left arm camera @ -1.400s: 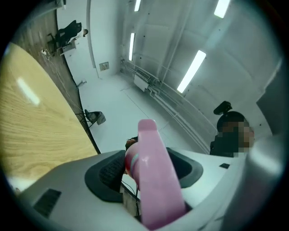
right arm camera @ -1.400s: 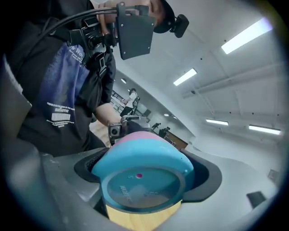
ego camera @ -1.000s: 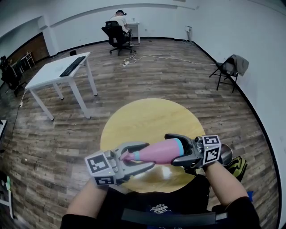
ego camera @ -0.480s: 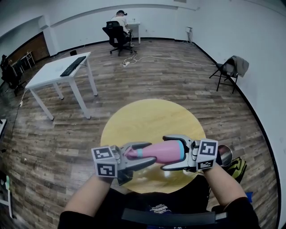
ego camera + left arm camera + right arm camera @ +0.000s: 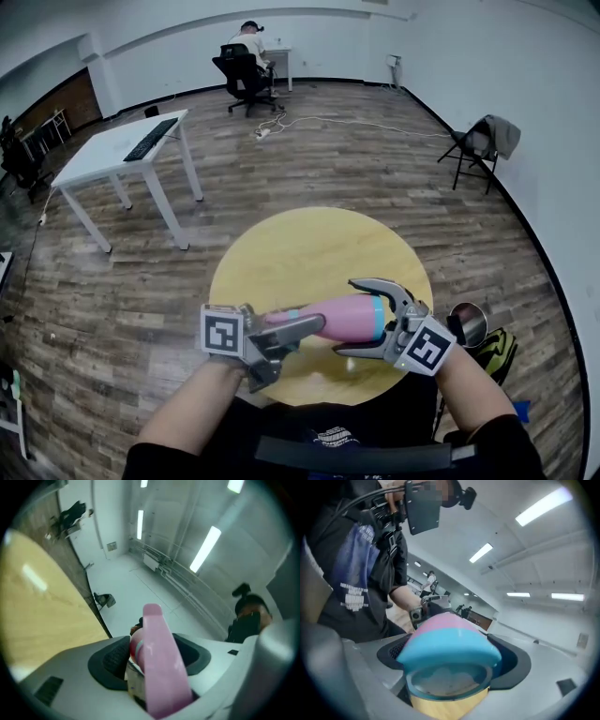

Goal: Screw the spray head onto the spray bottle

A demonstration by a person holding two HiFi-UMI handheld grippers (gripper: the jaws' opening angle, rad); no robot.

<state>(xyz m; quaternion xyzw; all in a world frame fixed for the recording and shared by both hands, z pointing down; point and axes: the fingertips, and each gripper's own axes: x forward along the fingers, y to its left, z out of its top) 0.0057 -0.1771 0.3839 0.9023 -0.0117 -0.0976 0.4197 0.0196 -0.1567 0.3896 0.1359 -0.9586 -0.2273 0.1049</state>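
My left gripper (image 5: 300, 337) pinches pink plastic spray head (image 5: 161, 667); right gripper (image 5: 345, 316), jaws just closing, clamps pink-blue spray bottle (image 5: 445, 639).

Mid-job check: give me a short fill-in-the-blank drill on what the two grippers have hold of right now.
1. The left gripper is shut on the piece that screws on: the pink ___.
2. The right gripper, whose jaws have just been closing, grips the spray bottle by its base, banded in ___.
3. Both hold it above the round ___ table.
Missing words: spray head; blue; yellow.
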